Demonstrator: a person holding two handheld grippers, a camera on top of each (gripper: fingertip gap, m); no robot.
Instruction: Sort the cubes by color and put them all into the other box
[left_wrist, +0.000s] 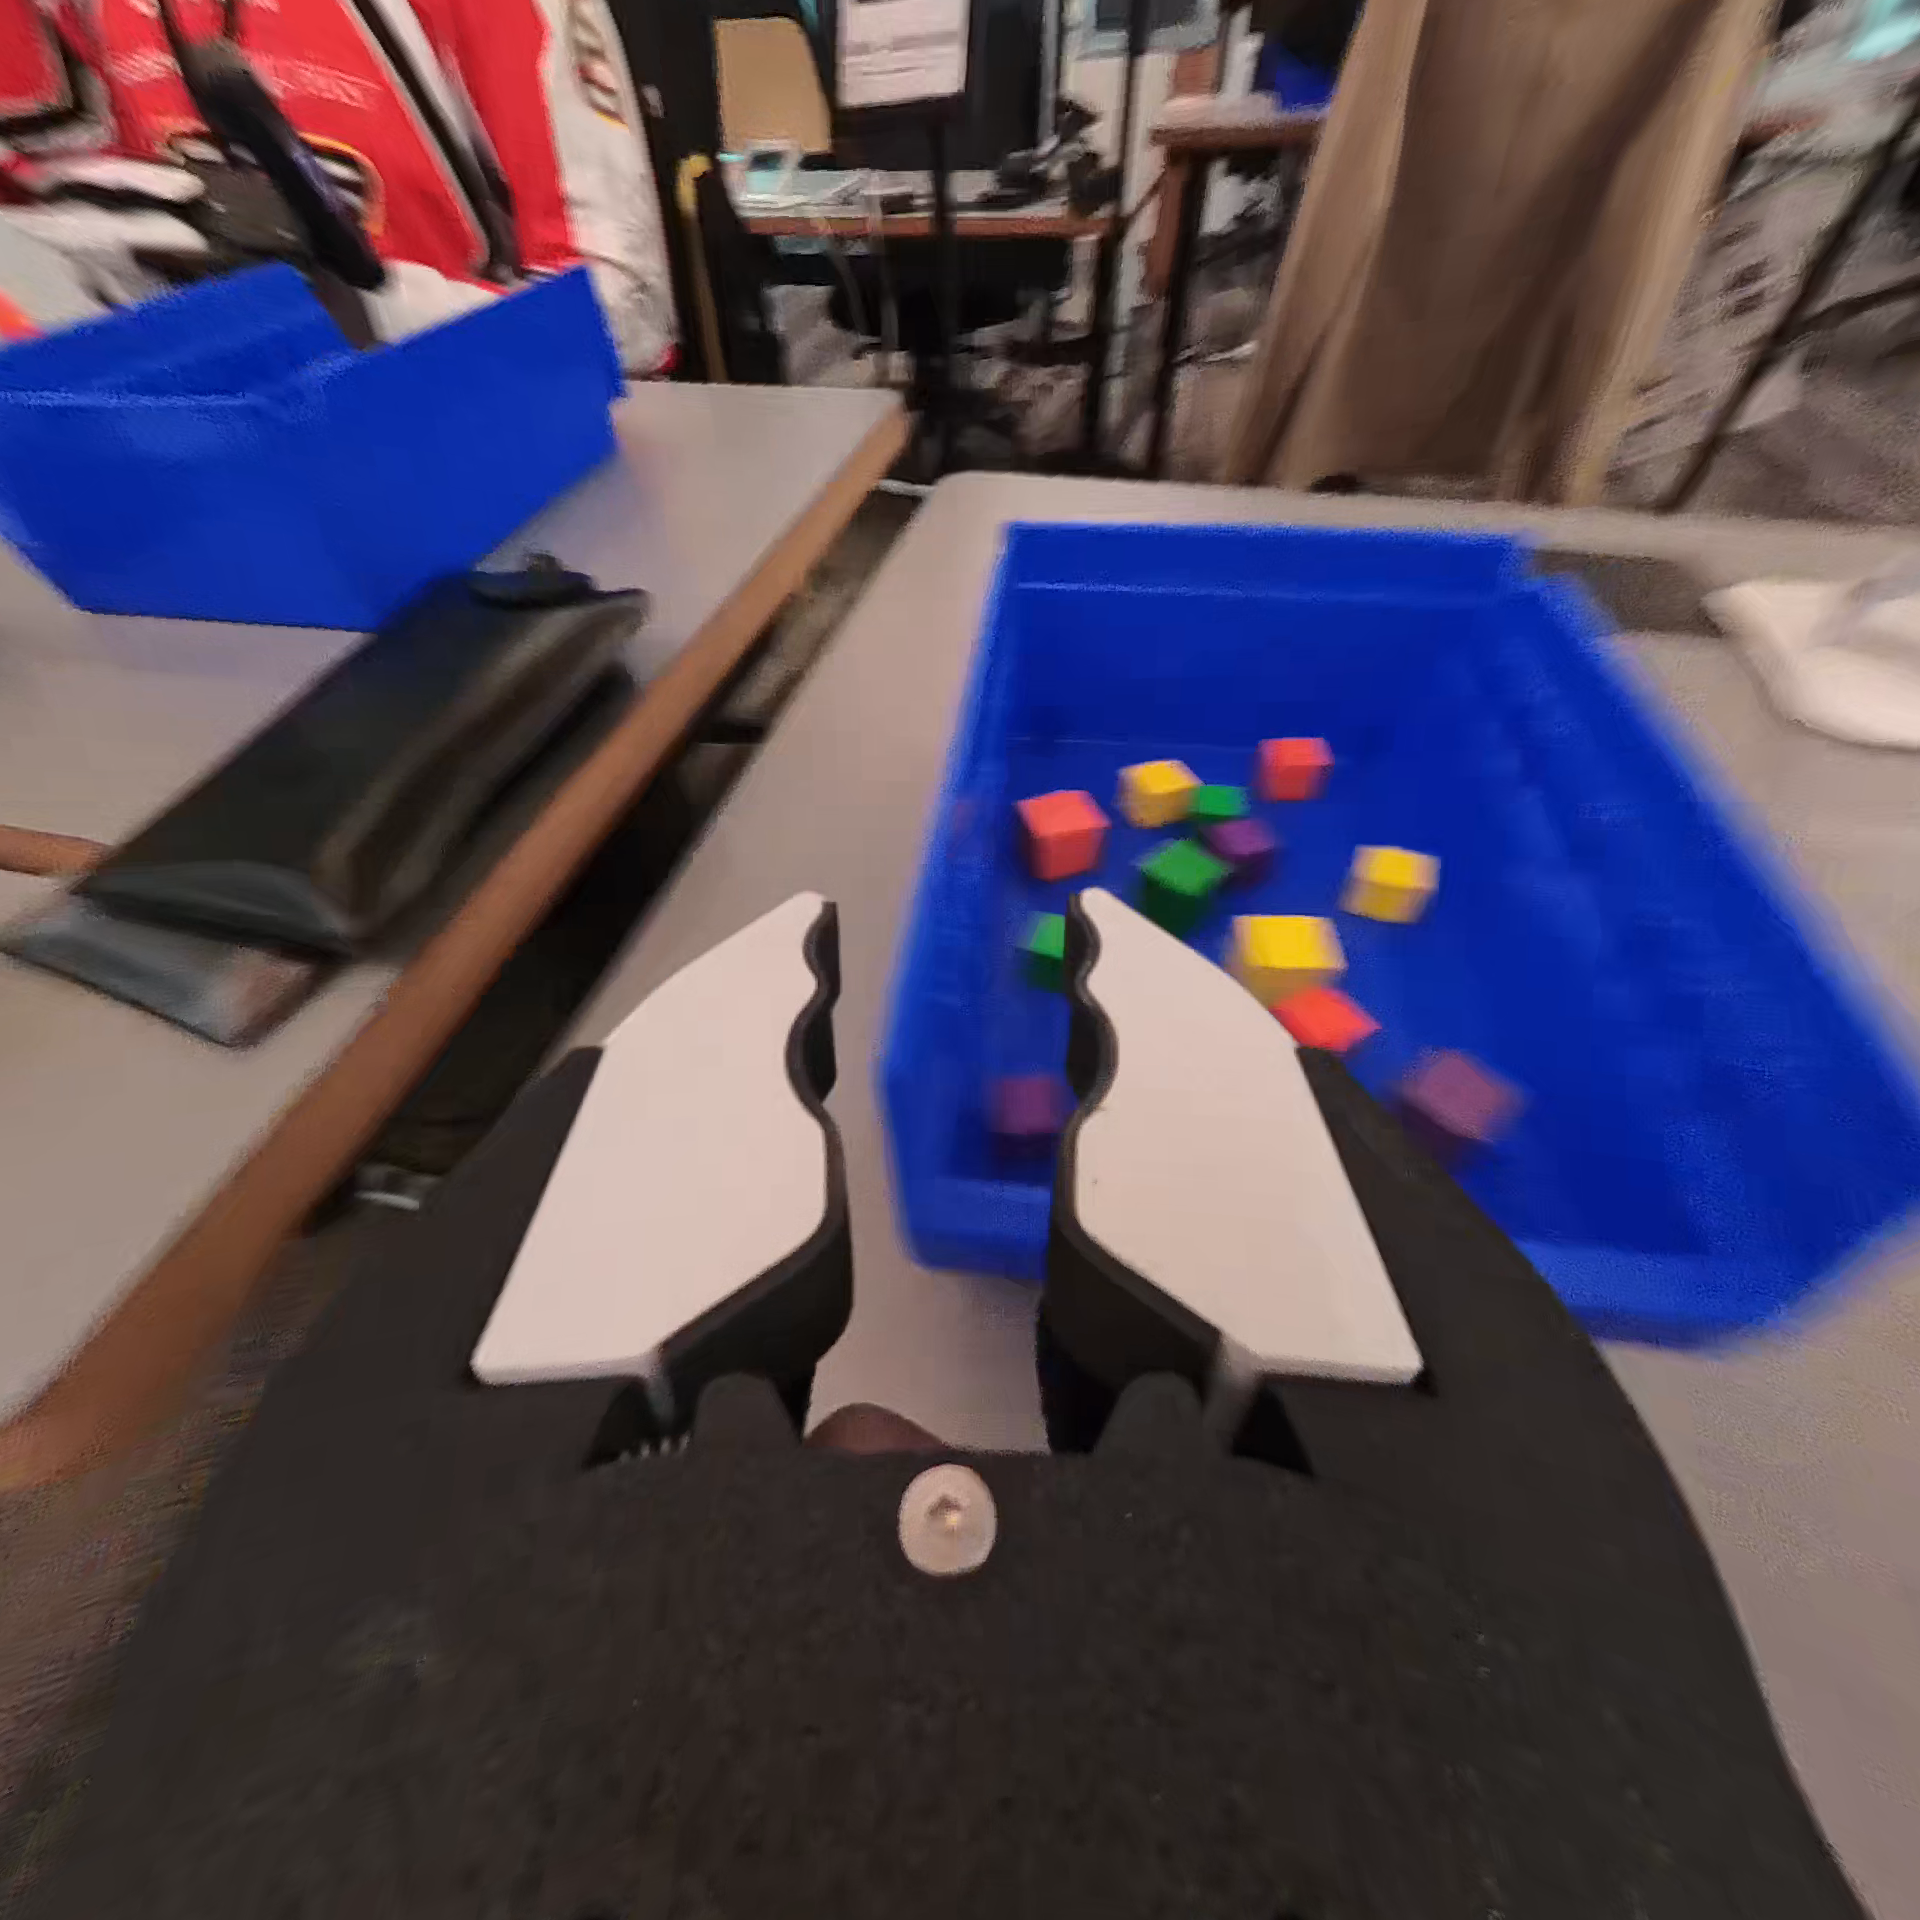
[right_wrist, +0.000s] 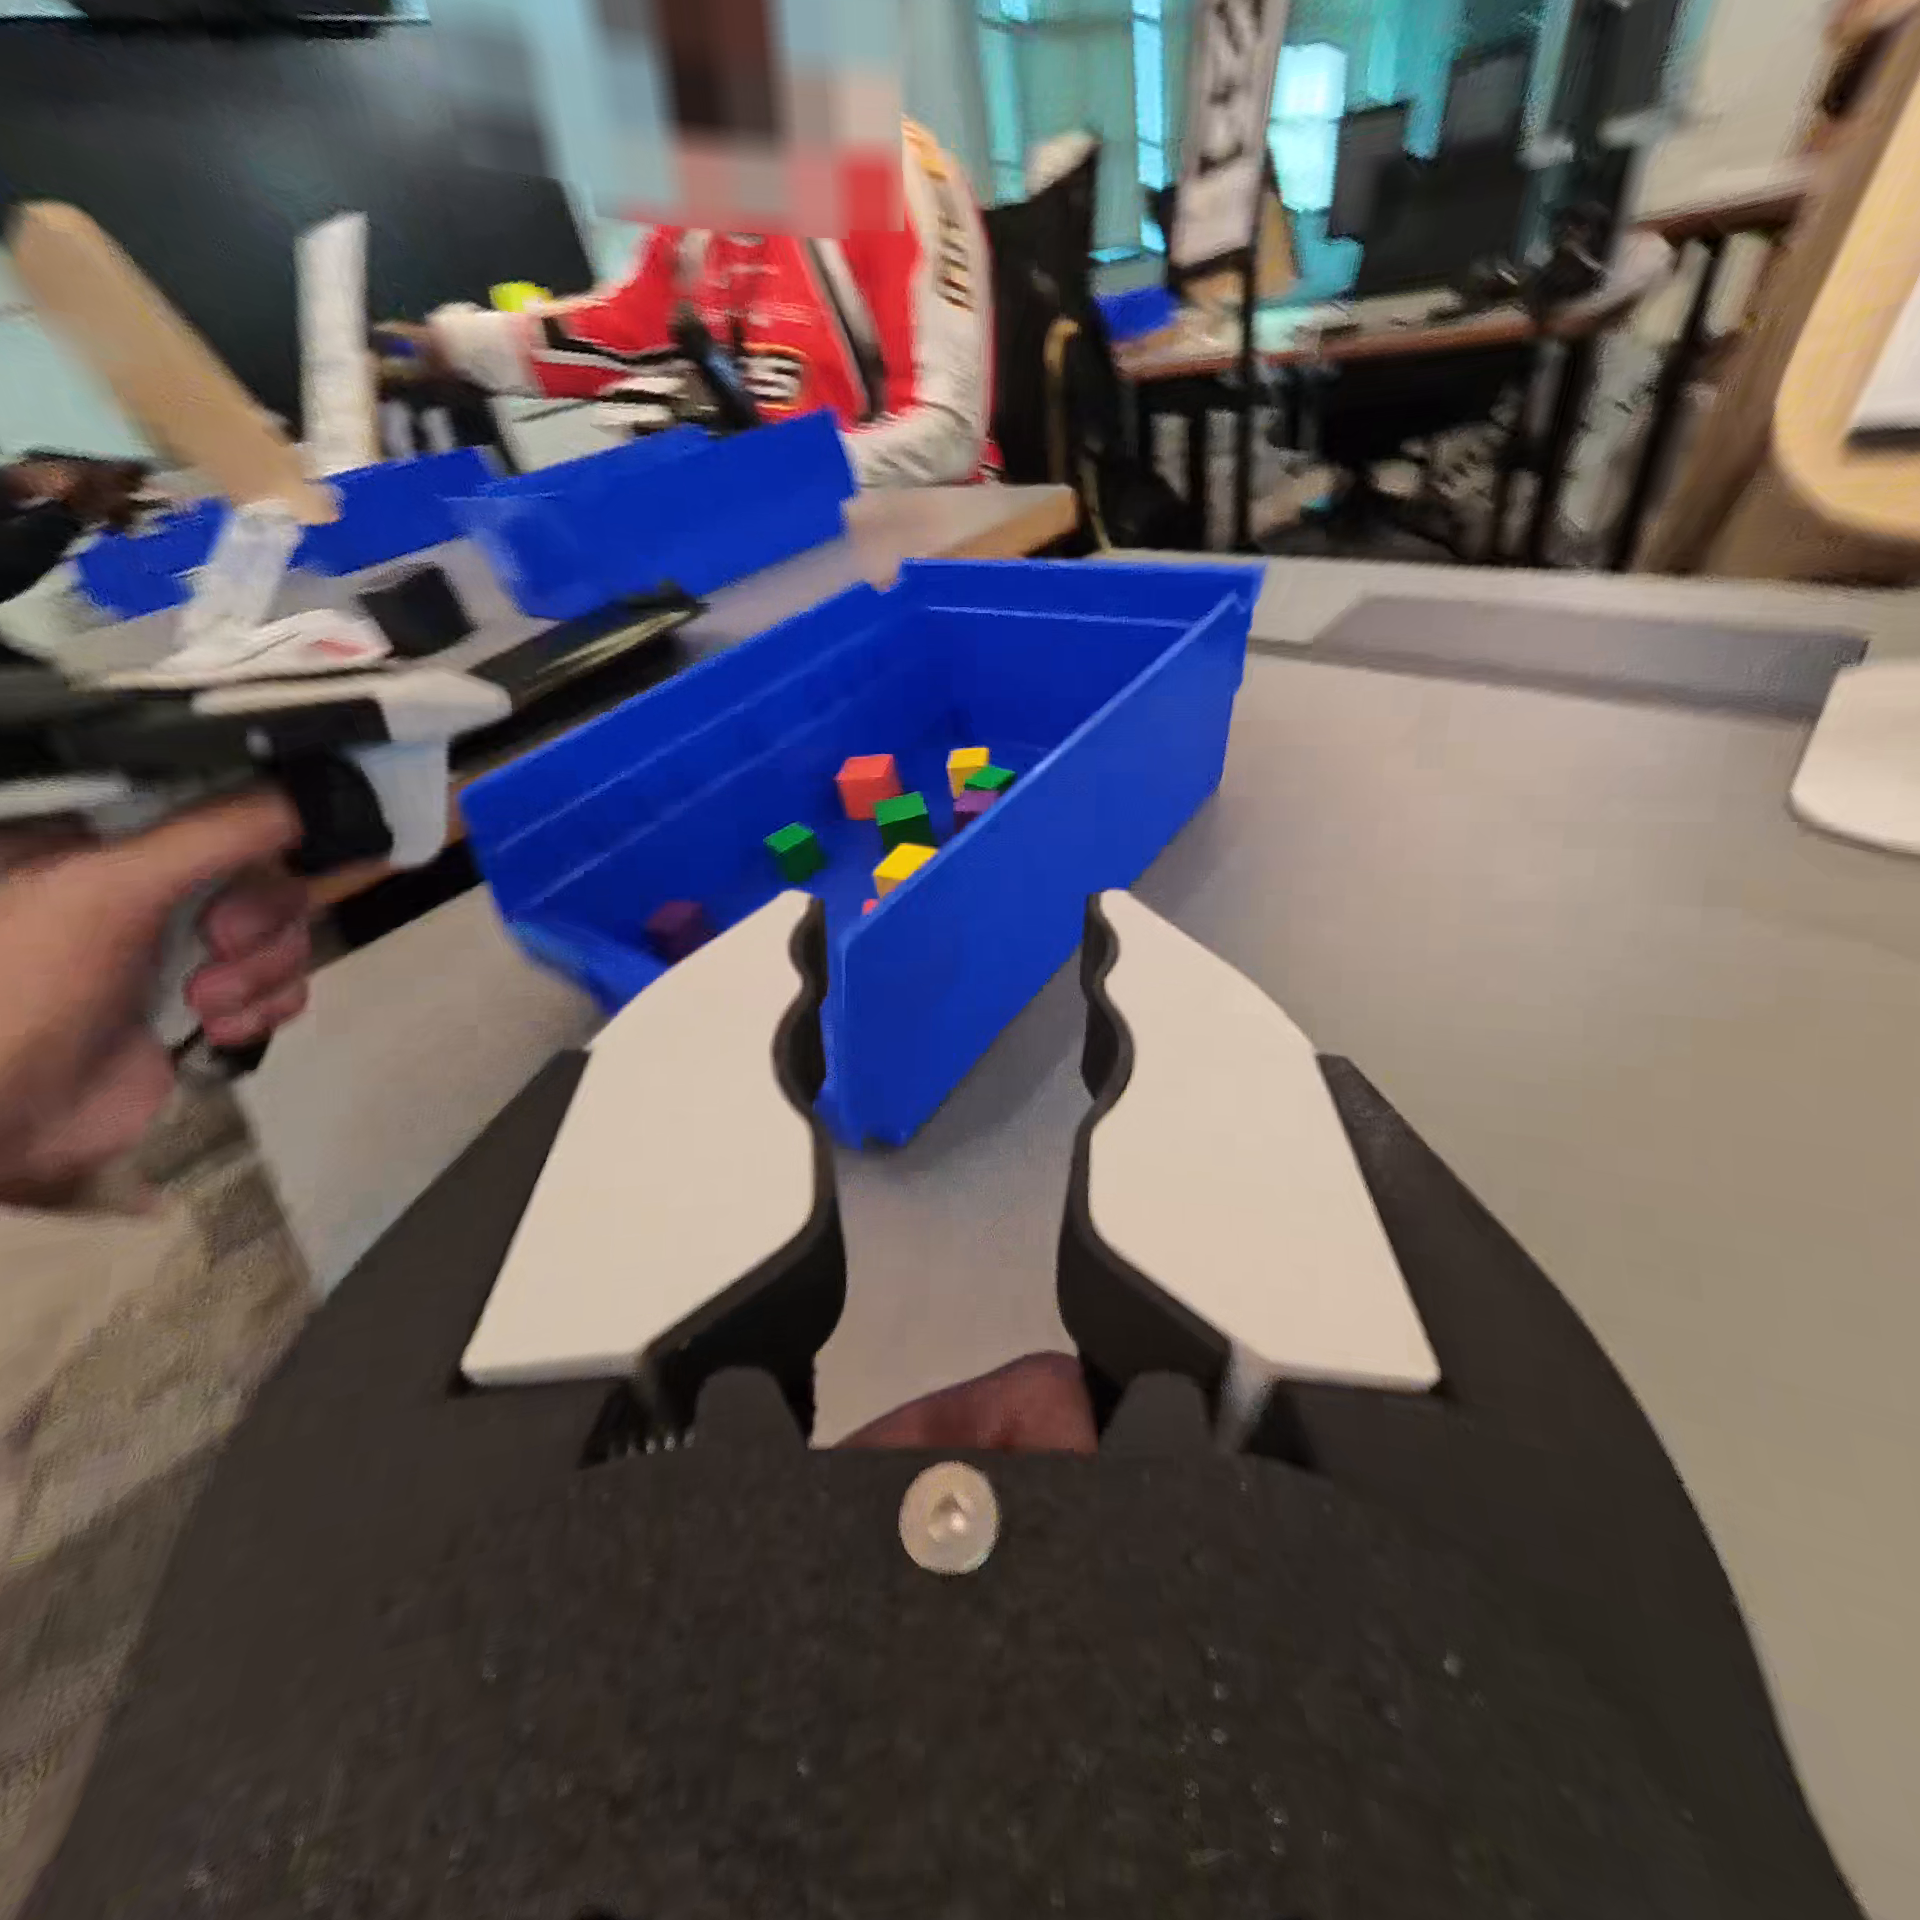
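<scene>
With both the left gripper (left_wrist: 951, 925) and right gripper (right_wrist: 951, 925) spread and empty, we're pre-pick: next, reach ahead into the blue bin (left_wrist: 1714, 935) for one cube.

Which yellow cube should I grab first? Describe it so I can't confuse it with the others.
Look in the blue bin on the grey table. Take the yellow cube closest to the left gripper: the only yellow one with an orange-red cube against its near side.

Twelve cubes (left_wrist: 1236, 894) in one blue box (left_wrist: 1662, 831): three red, three yellow, three green, three purple, another blue box (left_wrist: 291, 468) on the neighbouring table, two grippers.
</scene>
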